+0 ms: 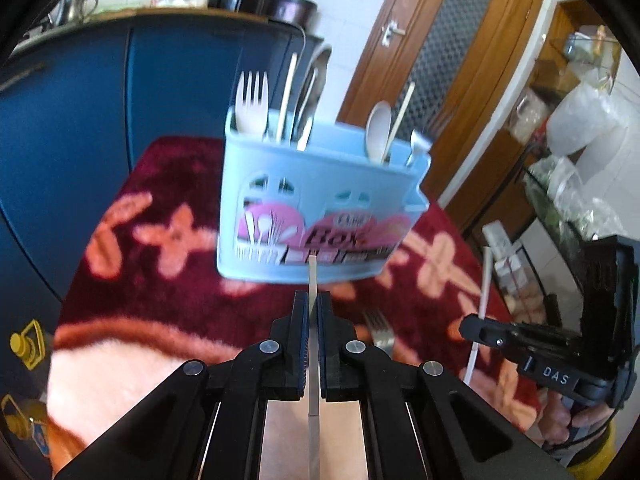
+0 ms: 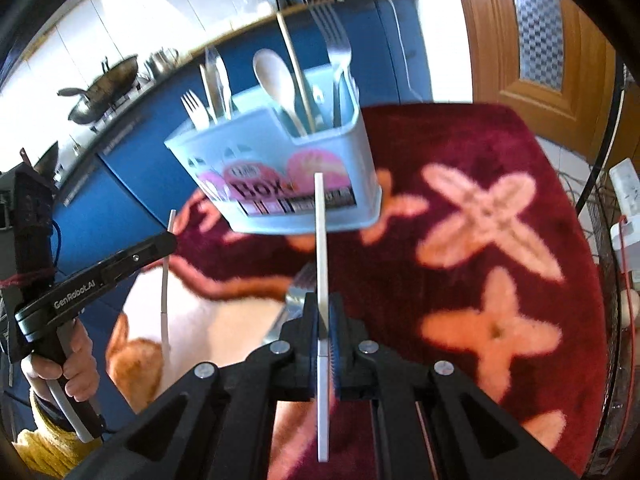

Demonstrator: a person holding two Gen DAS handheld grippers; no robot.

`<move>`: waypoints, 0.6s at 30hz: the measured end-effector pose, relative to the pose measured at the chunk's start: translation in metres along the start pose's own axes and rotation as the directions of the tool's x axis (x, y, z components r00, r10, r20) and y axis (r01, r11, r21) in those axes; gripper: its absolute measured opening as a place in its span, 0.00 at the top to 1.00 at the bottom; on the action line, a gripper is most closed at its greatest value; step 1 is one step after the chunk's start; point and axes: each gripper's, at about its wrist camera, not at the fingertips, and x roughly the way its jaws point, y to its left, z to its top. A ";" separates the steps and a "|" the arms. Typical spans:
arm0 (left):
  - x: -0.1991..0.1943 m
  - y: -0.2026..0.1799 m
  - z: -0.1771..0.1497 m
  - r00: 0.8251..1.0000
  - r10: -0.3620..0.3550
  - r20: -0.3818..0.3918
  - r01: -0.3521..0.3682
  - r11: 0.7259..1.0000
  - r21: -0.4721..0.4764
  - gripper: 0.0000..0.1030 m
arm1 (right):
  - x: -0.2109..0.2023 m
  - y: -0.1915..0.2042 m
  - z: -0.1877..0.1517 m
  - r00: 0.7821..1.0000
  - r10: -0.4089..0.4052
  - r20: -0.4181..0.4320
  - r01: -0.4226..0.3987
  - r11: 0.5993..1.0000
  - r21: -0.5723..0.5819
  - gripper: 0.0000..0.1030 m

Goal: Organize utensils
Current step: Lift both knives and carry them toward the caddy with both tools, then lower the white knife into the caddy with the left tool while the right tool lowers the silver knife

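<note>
Left gripper [image 1: 313, 312] is clamped on a white chopstick [image 1: 313, 280], and the right gripper [image 2: 324, 312] on another white chopstick [image 2: 321, 240]. Both point toward the blue utensil box [image 1: 320, 208] at the far side, likely for dropping in; a fork [image 1: 378, 330] lies near on the red cloth [image 1: 160, 280].

right gripper [image 2: 325, 312]: clamps white chopstick [image 2: 321, 240] | blue utensil box [image 2: 280, 176]: ahead on rug [image 2: 500, 240]

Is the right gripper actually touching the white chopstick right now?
Touching. The right wrist view shows the right gripper shut on the white chopstick, pads pressed against both its sides, no gap visible.
</note>
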 end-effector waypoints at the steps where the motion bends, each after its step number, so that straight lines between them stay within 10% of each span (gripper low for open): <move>1: -0.002 -0.002 0.003 1.000 0.008 0.017 -0.008 1.000 0.003 0.97 | 0.002 0.009 0.002 1.000 -0.002 0.015 0.002 1.000 -0.002 0.94; 18: -0.032 -0.011 0.083 0.968 0.024 0.249 -0.028 0.999 0.015 0.97 | -0.028 0.026 0.040 0.969 -0.029 0.246 0.044 0.997 -0.055 0.94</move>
